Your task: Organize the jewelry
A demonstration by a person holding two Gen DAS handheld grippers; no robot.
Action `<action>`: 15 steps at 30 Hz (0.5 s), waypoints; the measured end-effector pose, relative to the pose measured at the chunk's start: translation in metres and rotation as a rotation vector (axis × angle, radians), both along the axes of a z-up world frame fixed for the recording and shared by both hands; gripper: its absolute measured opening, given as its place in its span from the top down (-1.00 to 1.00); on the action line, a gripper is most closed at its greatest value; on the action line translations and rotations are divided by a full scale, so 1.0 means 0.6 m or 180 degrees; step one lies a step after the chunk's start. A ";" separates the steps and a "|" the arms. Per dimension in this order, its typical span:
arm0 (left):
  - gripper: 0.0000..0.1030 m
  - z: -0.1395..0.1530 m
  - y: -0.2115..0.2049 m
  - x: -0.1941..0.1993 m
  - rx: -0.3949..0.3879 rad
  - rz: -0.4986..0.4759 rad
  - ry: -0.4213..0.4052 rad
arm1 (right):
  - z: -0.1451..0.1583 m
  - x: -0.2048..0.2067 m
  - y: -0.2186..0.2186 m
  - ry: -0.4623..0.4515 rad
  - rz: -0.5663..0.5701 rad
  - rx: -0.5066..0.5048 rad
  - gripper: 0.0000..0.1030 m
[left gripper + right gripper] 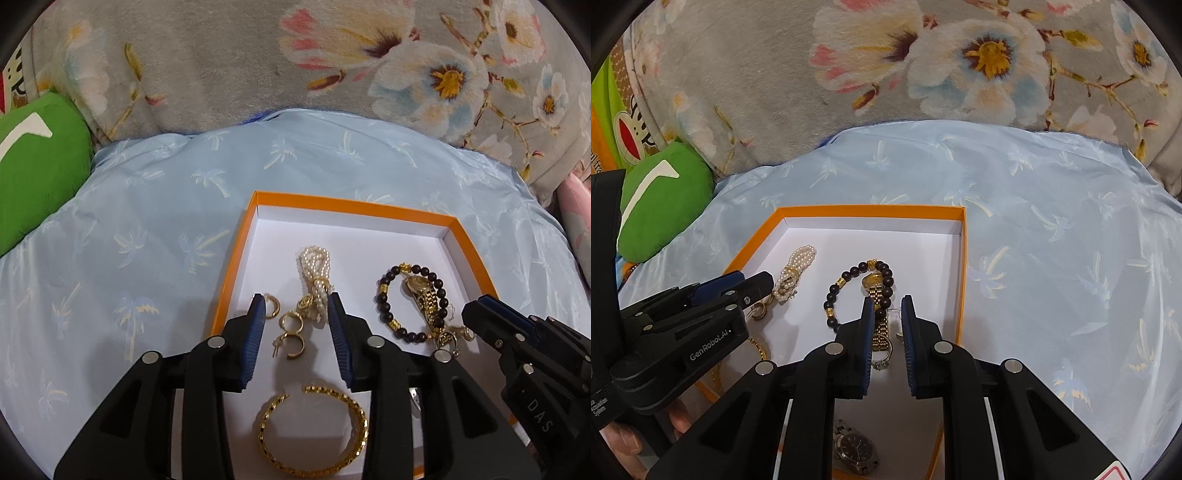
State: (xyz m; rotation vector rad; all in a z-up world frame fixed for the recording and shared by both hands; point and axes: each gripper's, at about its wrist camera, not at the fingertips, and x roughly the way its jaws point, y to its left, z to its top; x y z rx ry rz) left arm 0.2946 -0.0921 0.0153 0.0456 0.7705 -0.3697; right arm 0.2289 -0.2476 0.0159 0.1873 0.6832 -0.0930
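Note:
An orange box (236, 254) with a white inside holds the jewelry; it also shows in the right wrist view (962, 280). In it lie a pearl bracelet (314, 266), gold hoop earrings (291, 332), a gold bangle (314, 432), a dark bead bracelet (384, 295) and a gold watch (424, 295). My left gripper (298, 306) is open and empty, its fingers either side of the earrings. My right gripper (888, 306) is open and empty over the gold watch strap (881, 332), a ring (882, 360) below it. A silver watch (855, 450) lies nearer.
The box rests on a light blue palm-print cushion (147, 229). A grey floral blanket (221, 62) lies behind. A green plush (33, 166) sits at the left. The right gripper's tip (491, 317) reaches into the box's right corner in the left view.

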 end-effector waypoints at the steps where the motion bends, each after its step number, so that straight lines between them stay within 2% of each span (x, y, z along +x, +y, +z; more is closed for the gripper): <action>1: 0.35 -0.001 0.004 -0.002 -0.0009 0.0019 0.0023 | -0.001 -0.005 -0.001 0.0012 -0.0007 0.0015 0.72; 9: 0.35 -0.006 0.032 -0.056 -0.0037 0.0020 0.0096 | -0.014 -0.069 0.009 0.0116 0.0058 0.0066 0.72; 15: 0.36 -0.012 0.023 -0.099 0.0265 -0.0050 0.0080 | -0.023 -0.101 0.020 0.0194 0.0055 0.0032 0.77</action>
